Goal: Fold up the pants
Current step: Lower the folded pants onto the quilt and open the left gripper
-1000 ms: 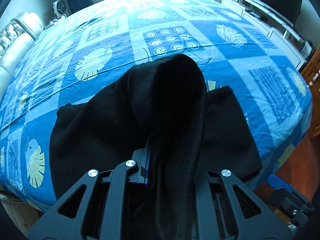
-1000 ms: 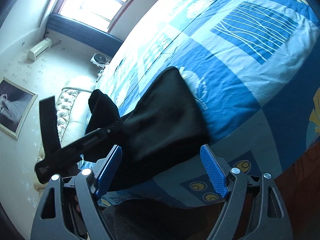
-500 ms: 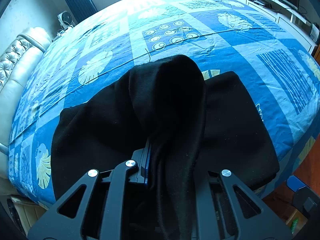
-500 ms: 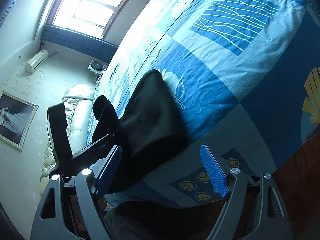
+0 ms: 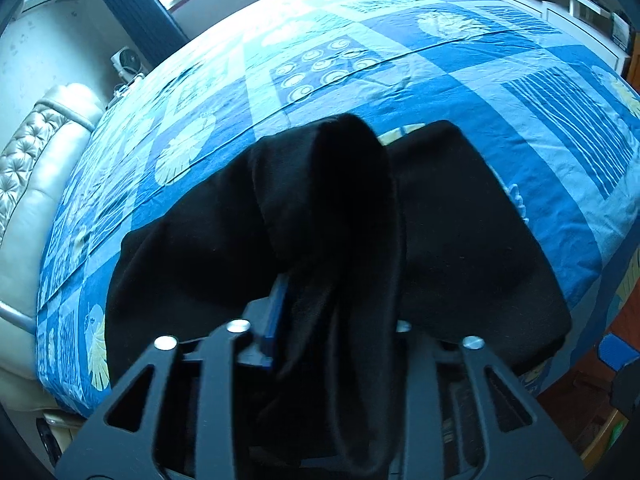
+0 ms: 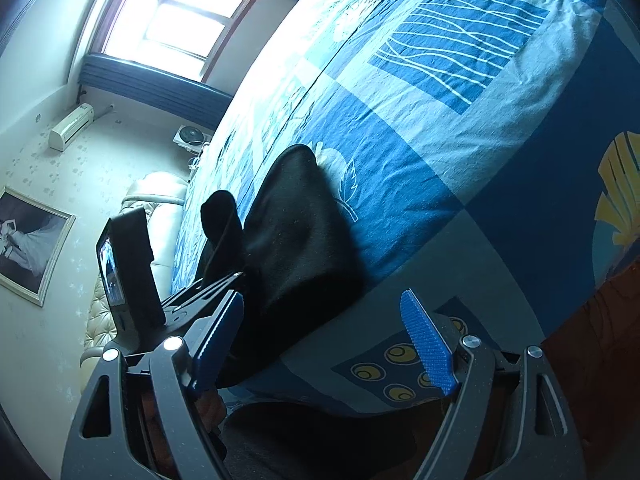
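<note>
Black pants (image 5: 460,240) are lying in a soft heap near the edge of my bed (image 5: 360,64), on its blue sheet with leaves and circles. My left gripper (image 5: 336,320) is pointing down at them. Its jaws are opening, and a fold of the pants is still hanging between them. That fold is draping over the tool and hiding one blue pad, so I am seeing only the other pad (image 5: 276,312). I cannot tell if the cloth is still pinched.

My right gripper (image 6: 324,340) is waiting by the bed's edge with its two blue pads far apart and nothing between them. The pants are sitting just past its left pad.

A window (image 6: 184,20) is shining behind the bed. A small fan (image 5: 128,62) and a padded cream headboard (image 5: 28,152) are standing at the far side.
</note>
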A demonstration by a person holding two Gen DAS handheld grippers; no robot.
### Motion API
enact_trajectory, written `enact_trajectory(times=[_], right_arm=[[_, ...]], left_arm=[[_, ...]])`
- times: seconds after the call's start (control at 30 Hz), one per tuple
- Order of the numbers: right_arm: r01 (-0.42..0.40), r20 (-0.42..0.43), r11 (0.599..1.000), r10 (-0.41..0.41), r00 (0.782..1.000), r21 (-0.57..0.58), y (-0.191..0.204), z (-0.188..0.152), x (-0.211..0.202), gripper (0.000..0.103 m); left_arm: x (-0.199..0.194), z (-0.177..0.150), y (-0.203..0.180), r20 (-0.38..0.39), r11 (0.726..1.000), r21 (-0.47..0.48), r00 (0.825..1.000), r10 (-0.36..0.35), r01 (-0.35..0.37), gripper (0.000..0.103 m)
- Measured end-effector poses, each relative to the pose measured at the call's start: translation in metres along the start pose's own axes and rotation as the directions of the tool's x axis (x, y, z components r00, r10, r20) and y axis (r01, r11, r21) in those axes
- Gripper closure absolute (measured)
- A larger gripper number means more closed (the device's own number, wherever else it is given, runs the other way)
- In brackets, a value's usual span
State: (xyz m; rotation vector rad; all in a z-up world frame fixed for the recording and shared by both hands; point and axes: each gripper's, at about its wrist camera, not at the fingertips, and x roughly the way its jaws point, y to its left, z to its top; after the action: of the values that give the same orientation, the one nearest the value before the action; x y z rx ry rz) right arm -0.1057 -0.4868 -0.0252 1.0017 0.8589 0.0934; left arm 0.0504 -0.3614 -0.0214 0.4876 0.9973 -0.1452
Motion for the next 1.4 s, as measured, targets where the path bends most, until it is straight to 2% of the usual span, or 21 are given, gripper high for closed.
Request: enact_trajectory(times=[0.17, 0.27, 0.33, 0.4, 0.57, 0.67, 0.77, 0.9, 1.0, 1.13, 1.27, 1.33, 1.4], right_arm=[[0.013, 0.004, 1.0, -0.013, 1.0, -0.002, 0.0, 0.001, -0.003, 0.023], [0.021, 0.015, 1.0, -0.021, 1.0, -0.005, 0.001, 0.003, -0.007, 0.023], [0.026, 0.025, 1.0, -0.026, 0.999, -0.007, 0.003, 0.004, -0.01, 0.023], [0.034, 0.035, 0.999, -0.033, 0.999, -0.01, 0.004, 0.005, -0.015, 0.023], [0.049, 0.055, 0.999, -0.048, 0.997, -0.02, 0.009, 0.006, -0.023, 0.023], [0.046, 0.048, 0.998, -0.045, 0.998, -0.033, 0.018, 0.005, -0.023, 0.023], [0.032, 0.029, 0.998, -0.031, 0.999, -0.058, 0.03, 0.003, -0.015, 0.023], [0.013, -0.014, 0.994, -0.015, 1.0, -0.11, 0.055, 0.003, 0.007, 0.023], [-0.007, -0.073, 0.989, -0.004, 0.997, -0.149, 0.075, 0.005, 0.035, 0.023], [-0.009, -0.124, 0.982, -0.015, 0.992, -0.19, 0.093, 0.01, 0.069, 0.023], [0.003, -0.188, 0.984, -0.036, 0.982, -0.176, 0.095, 0.015, 0.101, 0.023], [0.008, -0.214, 0.985, -0.046, 0.976, -0.174, 0.096, 0.013, 0.114, 0.023], [-0.02, -0.238, 0.982, -0.025, 0.971, -0.186, 0.1, 0.008, 0.125, 0.023]], left_arm=[[-0.008, -0.001, -0.008, 0.016, 0.999, 0.02, 0.999, -0.035, 0.034, 0.053], [-0.018, -0.001, -0.007, 0.023, 0.994, 0.002, 0.994, -0.105, 0.105, 0.04], [-0.03, 0.0, -0.005, 0.046, 0.989, -0.005, 0.988, -0.148, 0.148, 0.036], [-0.044, -0.001, 0.0, 0.084, 0.983, -0.006, 0.979, -0.184, 0.185, 0.02], [-0.082, -0.012, 0.044, 0.21, 0.954, -0.06, 0.938, -0.275, 0.293, 0.012], [-0.087, -0.023, 0.079, 0.239, 0.941, -0.104, 0.927, -0.29, 0.321, 0.011], [-0.077, -0.04, 0.125, 0.233, 0.922, -0.191, 0.928, -0.29, 0.336, 0.011], [-0.051, -0.08, 0.191, 0.198, 0.864, -0.349, 0.929, -0.311, 0.364, 0.011], [-0.033, -0.112, 0.228, 0.166, 0.839, -0.437, 0.946, -0.278, 0.323, 0.011], [-0.019, -0.145, 0.26, 0.133, 0.807, -0.51, 0.954, -0.269, 0.299, 0.011], [-0.01, -0.173, 0.283, 0.126, 0.761, -0.569, 0.947, -0.295, 0.312, 0.011], [-0.008, -0.181, 0.286, 0.127, 0.75, -0.58, 0.945, -0.302, 0.318, 0.011], [-0.007, -0.185, 0.286, 0.127, 0.746, -0.58, 0.941, -0.314, 0.327, 0.011]])
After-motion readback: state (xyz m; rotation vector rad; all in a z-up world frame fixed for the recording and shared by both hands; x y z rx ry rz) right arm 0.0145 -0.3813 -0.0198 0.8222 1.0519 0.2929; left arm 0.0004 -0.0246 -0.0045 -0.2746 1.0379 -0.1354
